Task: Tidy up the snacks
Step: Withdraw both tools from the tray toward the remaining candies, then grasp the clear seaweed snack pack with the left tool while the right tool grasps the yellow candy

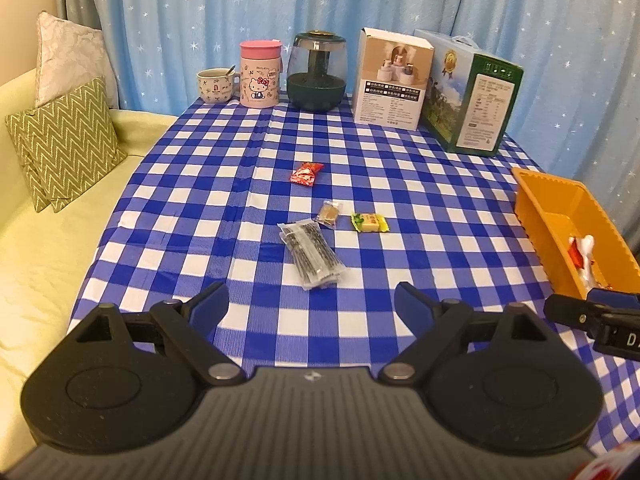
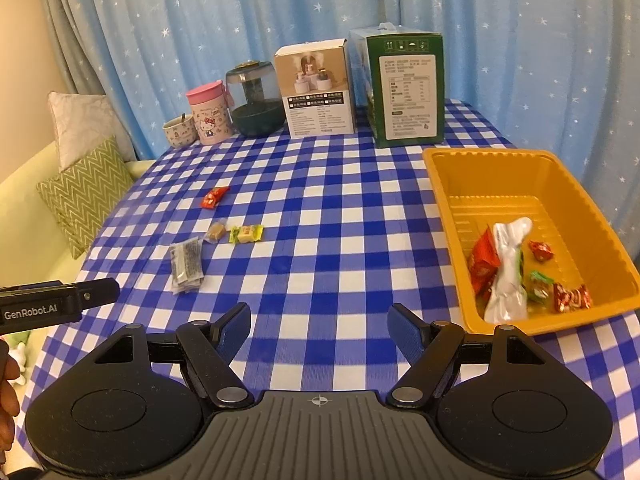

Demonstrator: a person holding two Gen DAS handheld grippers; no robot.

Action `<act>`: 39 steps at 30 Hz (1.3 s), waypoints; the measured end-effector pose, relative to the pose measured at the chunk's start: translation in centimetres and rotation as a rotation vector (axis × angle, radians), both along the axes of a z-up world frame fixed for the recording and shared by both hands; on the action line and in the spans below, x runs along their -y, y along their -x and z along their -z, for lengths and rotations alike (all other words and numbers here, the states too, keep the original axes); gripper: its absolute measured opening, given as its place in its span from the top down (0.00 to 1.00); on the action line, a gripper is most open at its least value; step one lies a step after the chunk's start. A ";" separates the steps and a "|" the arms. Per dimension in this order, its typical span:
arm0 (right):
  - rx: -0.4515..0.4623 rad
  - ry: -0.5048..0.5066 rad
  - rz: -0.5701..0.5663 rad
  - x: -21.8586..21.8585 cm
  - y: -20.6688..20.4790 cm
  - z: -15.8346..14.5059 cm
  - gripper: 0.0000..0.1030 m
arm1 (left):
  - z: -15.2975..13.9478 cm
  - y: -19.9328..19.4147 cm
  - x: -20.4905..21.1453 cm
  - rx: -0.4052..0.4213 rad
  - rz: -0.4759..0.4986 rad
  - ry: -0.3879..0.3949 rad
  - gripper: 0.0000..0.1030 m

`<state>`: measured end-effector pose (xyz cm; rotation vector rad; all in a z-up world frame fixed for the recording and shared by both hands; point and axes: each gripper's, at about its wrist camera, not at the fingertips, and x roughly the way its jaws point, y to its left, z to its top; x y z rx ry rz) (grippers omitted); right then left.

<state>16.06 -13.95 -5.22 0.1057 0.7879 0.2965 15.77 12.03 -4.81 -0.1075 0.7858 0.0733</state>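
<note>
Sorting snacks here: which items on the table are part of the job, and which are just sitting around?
Part of the job:
orange tray, already holding some snacks
red candy
brown candy
yellow-green candy
clear pack of sticks

Just sitting around:
cup with spoon
pink Hello Kitty tumbler
dark green humidifier
white box
green box
cushions

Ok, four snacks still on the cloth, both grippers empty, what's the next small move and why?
Probably ease the open left gripper forward and down over the clear stick packet: it lies nearest, straight ahead of the jaws, while the orange tray already holds several snacks.
</note>
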 end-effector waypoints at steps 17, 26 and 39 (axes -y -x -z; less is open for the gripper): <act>-0.002 0.031 -0.040 -2.2 -7.3 4.9 0.27 | 6.6 -8.2 -0.4 -0.004 -0.010 0.001 0.21; -0.005 0.032 -0.052 -3.1 -10.2 7.2 0.27 | 9.5 -10.8 0.3 -0.012 0.014 -0.052 0.36; 0.003 0.028 -0.074 -5.1 -12.7 8.8 0.27 | 10.3 -11.4 -0.2 -0.020 0.051 -0.060 0.66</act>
